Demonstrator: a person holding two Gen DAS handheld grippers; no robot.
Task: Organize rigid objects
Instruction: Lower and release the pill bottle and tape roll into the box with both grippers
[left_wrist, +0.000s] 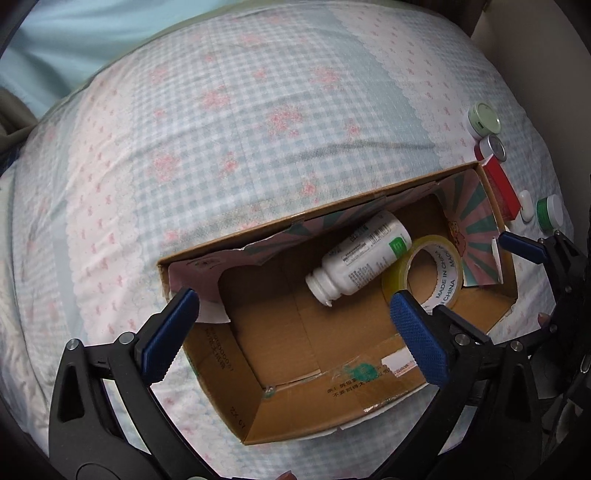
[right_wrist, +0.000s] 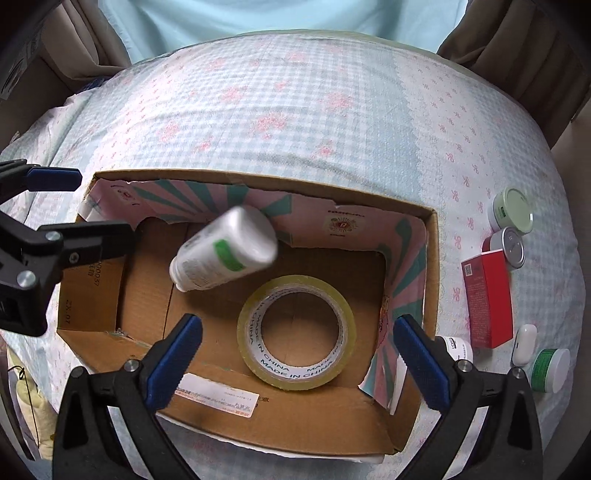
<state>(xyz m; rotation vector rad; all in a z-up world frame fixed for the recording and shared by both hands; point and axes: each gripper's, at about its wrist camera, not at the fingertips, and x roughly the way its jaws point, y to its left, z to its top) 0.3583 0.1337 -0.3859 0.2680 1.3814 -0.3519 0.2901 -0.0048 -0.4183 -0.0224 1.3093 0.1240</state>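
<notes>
The left tongs (left_wrist: 295, 332) stand spread wide with nothing between their blue pads, pointing down into an open brown cardboard box (left_wrist: 306, 417) with pink-and-green printed flaps folded inside. The right tongs (right_wrist: 297, 354) are likewise spread wide and empty, poised over the same box with a roll of clear yellowish packing tape (right_wrist: 296, 334) lying flat on the box floor below them. Just beside the tape is a white plastic pill bottle with a green mark on its label (left_wrist: 360, 260), tipped on its side; in the right wrist view it is blurred. The box sits on a bed covered in a pale blue checked sheet with pink flowers (right_wrist: 295, 122). Outside the box's far end, on the sheet, lie a red carton (right_wrist: 487, 299), a pale green round tin (right_wrist: 513, 210), a silver-lidded red jar (right_wrist: 511, 247), a small white case (right_wrist: 524, 343) and a green-labelled white jar (right_wrist: 550, 371).
</notes>
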